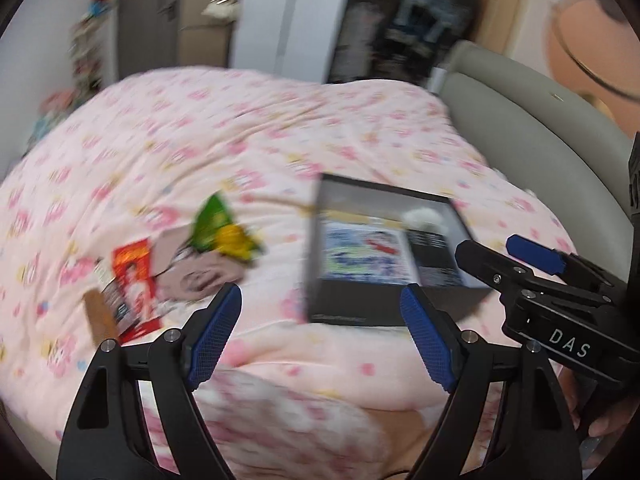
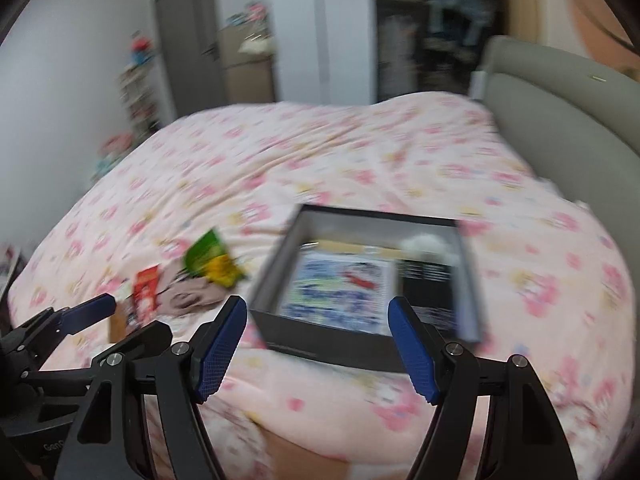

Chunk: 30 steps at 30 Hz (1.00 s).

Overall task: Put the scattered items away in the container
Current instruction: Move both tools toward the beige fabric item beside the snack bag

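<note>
A black open box (image 1: 352,304) lies on the pink bed and holds a blue-and-white printed packet (image 1: 362,256) and a white fluffy item (image 1: 424,218). It shows in the right wrist view too (image 2: 320,342). Left of it lie a green-yellow snack bag (image 1: 218,232), a red packet (image 1: 134,276), a beige cloth (image 1: 200,276) and a brown flat piece (image 1: 100,316). My left gripper (image 1: 322,332) is open and empty above the bedding, in front of the box. My right gripper (image 2: 318,346) is open and empty at the box's near wall. Both views are blurred.
The pink patterned duvet (image 1: 240,140) covers the bed. A grey padded headboard (image 1: 532,132) runs along the right. A door, shelves with toys and a wardrobe stand behind the bed. The right gripper shows at the left wrist view's right edge (image 1: 520,264).
</note>
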Each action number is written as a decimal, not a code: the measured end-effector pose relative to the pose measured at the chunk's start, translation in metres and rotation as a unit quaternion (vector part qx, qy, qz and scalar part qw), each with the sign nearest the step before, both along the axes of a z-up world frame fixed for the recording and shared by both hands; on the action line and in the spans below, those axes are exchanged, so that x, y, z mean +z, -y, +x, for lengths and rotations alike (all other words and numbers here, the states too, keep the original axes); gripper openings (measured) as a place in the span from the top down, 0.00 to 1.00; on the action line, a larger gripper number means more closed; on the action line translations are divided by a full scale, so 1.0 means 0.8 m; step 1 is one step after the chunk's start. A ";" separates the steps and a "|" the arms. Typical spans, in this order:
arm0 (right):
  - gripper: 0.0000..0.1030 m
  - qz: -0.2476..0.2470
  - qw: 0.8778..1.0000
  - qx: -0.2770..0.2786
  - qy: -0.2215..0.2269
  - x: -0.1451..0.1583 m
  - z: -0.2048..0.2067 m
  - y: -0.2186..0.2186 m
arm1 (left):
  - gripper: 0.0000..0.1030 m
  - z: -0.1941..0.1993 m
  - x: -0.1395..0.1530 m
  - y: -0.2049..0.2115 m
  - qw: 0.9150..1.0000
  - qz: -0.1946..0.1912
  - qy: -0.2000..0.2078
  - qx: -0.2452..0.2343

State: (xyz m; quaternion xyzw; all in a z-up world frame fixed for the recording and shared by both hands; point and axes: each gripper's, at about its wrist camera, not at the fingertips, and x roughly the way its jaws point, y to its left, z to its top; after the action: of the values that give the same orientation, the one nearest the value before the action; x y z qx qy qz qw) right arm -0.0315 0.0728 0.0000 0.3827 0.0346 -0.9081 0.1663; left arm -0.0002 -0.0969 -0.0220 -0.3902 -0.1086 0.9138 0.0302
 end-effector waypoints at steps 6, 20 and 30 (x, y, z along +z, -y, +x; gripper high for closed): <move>0.31 -0.026 0.992 0.113 0.057 -0.042 -0.041 0.116 | 0.22 -0.013 -0.030 0.124 0.993 0.028 0.046 0.103; 0.59 0.011 0.970 0.153 0.187 -0.185 -0.148 0.239 | 0.38 -0.178 -0.177 0.206 0.942 0.166 0.222 0.188; 0.75 -0.013 0.938 0.173 0.300 -0.275 -0.189 0.265 | 0.63 -0.208 -0.253 0.211 0.915 0.177 0.296 0.207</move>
State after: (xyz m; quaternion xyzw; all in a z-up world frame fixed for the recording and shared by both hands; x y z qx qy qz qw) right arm -0.1829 -0.1395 -0.2197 0.6234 0.0367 -0.7087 0.3284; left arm -0.1668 -0.2657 -0.2245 -0.6000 -0.3511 0.7080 -0.1246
